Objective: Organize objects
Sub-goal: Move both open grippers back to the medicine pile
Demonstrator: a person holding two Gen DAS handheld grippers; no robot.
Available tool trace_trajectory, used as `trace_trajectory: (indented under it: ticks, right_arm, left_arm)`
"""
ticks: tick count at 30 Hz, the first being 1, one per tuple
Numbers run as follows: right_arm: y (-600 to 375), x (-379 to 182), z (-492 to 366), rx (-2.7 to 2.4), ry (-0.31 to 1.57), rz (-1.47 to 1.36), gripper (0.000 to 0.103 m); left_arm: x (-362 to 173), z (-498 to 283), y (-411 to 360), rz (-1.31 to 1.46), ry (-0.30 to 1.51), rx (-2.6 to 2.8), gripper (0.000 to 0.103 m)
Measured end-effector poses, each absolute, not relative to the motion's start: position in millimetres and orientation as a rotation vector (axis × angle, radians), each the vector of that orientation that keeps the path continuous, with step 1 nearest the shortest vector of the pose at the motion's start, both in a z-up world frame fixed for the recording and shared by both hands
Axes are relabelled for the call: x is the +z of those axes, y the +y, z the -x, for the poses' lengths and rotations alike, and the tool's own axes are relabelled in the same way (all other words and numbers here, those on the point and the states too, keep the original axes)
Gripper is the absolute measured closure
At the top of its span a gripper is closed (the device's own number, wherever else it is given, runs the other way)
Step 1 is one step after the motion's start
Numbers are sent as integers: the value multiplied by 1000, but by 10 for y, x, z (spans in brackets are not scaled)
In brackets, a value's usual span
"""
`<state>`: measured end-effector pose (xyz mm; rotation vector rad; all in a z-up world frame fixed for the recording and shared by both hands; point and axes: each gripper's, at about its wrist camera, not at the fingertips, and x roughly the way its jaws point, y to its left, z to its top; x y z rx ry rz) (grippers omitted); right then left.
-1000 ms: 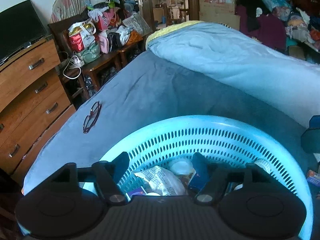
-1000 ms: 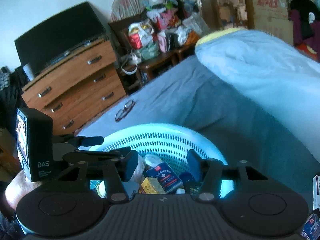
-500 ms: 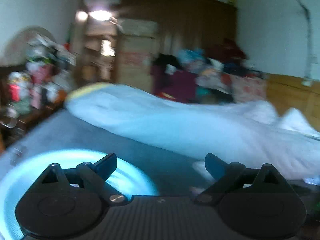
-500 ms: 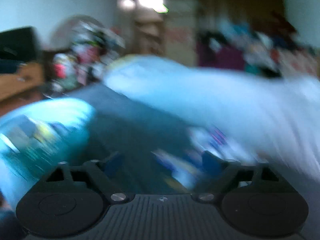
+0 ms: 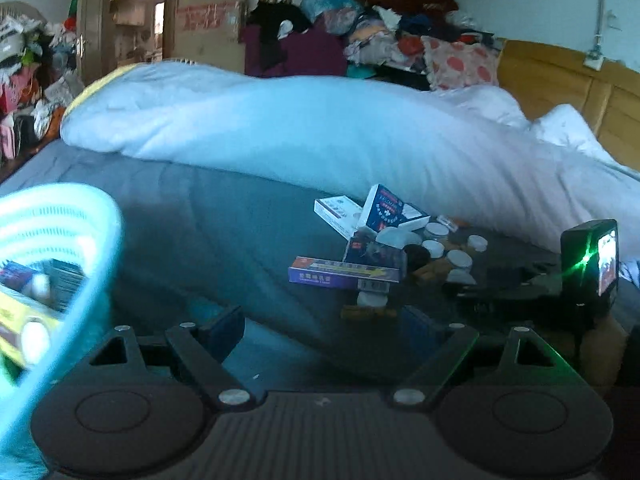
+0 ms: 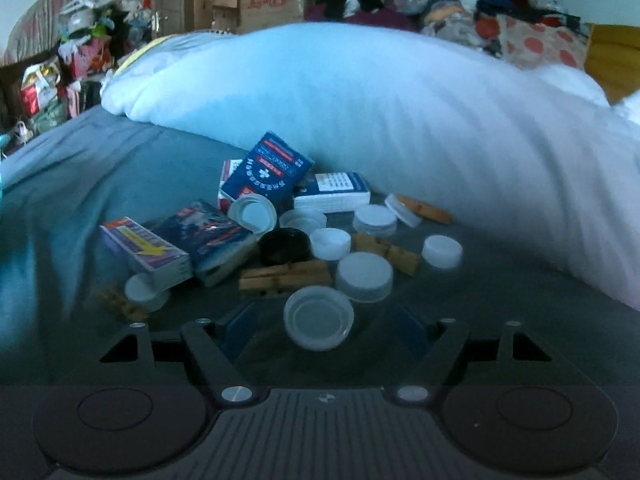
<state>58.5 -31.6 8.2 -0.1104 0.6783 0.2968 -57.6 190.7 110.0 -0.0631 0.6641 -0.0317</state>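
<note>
My right gripper (image 6: 320, 330) gapes, just narrowing, white lid (image 6: 319, 317) between jaws untouched (pile of boxes, lids, clothespins on bedsheet); left gripper (image 5: 324, 326) wide, narrowing, empty; blue basket (image 5: 86, 216) left.

On the bed (image 5: 224, 216) a heap of boxes (image 6: 264, 172), lids (image 6: 363, 276) and clothespins (image 6: 286, 274) lies just before the rolled quilt (image 5: 320, 128). The basket (image 5: 80, 208) stands at the left, well apart from the heap, with boxes inside. Piled clothes (image 5: 372, 36) sit behind the quilt.
</note>
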Motion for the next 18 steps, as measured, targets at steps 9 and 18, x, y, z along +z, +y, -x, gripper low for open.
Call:
trace_trajectory:
  ticks: [9, 18]
  right_arm:
    - [-565, 61, -443, 316, 675, -4, 63]
    - [-833, -7, -116, 310, 659, -103, 63]
  left_arm:
    - [338, -137, 1389, 30, 715, -35, 15]
    - [-10, -433, 1143, -36, 710, 23, 15]
